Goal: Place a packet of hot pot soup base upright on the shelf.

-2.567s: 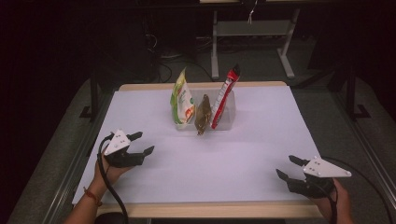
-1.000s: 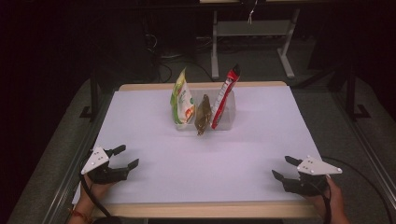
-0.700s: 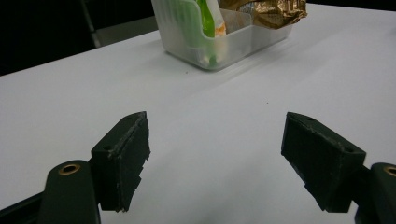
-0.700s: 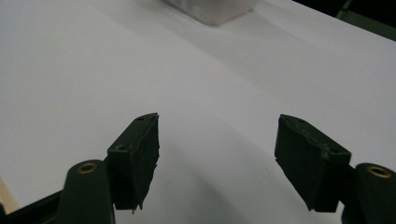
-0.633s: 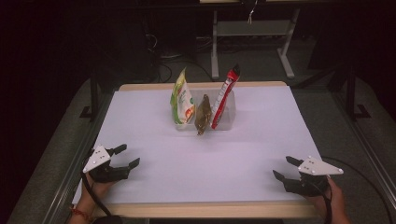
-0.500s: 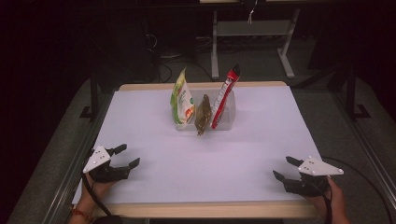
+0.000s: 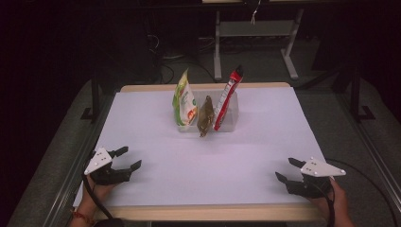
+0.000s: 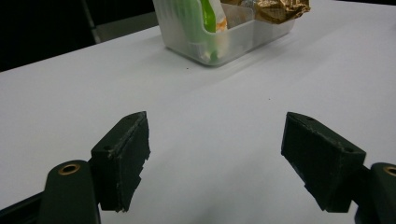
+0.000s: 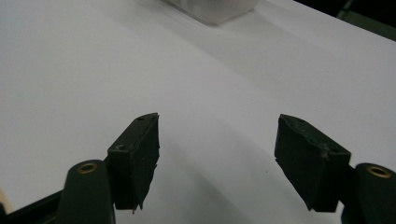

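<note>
Since the oldest frame the left tool [image 7: 126,159] has drawn back from mid-left of the surface [image 7: 156,132] to its near left corner, about 8 o'clock from the clear bin [image 7: 231,117]; over the last second it has hardly shifted. The right tool [image 7: 289,170] has stayed near the front right corner, at about 4 o'clock from the bin. Both tools are spread wide with nothing between their jaws, and each sits well apart from the bin.

The bin stands at the far middle of the surface, toward 12 o'clock. It is translucent and holds three packets on end: a green and white pouch [image 7: 183,98] at its left, a crumpled brown-gold wrapper [image 7: 205,116] in the middle, and a tall red packet [image 7: 226,97] leaning at its right. In the left gripper view the bin [image 8: 233,39] shows ahead with the green pouch [image 8: 205,16] inside.
</note>
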### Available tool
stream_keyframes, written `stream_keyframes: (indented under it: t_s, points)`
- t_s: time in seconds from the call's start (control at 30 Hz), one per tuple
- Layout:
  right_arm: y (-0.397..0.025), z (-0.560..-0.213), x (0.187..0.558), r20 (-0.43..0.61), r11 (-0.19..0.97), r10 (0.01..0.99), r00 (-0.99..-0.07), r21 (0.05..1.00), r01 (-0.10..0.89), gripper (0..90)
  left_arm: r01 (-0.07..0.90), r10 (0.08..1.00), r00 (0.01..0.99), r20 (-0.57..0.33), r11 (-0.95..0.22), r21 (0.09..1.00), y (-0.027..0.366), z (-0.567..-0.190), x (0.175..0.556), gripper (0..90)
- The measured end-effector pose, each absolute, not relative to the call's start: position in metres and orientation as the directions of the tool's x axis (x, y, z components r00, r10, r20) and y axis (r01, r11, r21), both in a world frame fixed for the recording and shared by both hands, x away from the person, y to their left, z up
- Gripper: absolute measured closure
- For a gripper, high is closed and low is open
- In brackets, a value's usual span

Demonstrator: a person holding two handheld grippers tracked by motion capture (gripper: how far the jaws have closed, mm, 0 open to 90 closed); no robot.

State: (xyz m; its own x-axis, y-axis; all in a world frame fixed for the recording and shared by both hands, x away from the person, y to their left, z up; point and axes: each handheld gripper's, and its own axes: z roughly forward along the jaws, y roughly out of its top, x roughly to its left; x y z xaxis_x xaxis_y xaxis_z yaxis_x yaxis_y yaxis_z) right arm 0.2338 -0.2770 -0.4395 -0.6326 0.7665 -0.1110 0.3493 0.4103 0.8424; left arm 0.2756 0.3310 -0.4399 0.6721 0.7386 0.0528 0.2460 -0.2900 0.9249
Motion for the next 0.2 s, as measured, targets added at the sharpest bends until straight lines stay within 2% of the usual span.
stream_keyframes:
  t_s: [0.2]
  points:
    - [-0.2764,-0.4384,0.2335,-0.116,0.411,0.763,-0.636,0.846,0.339,30.1,0.239,0.745,0.665,0.059,-0.286,0.928,0.3326,-0.439,0.2744,22.9]
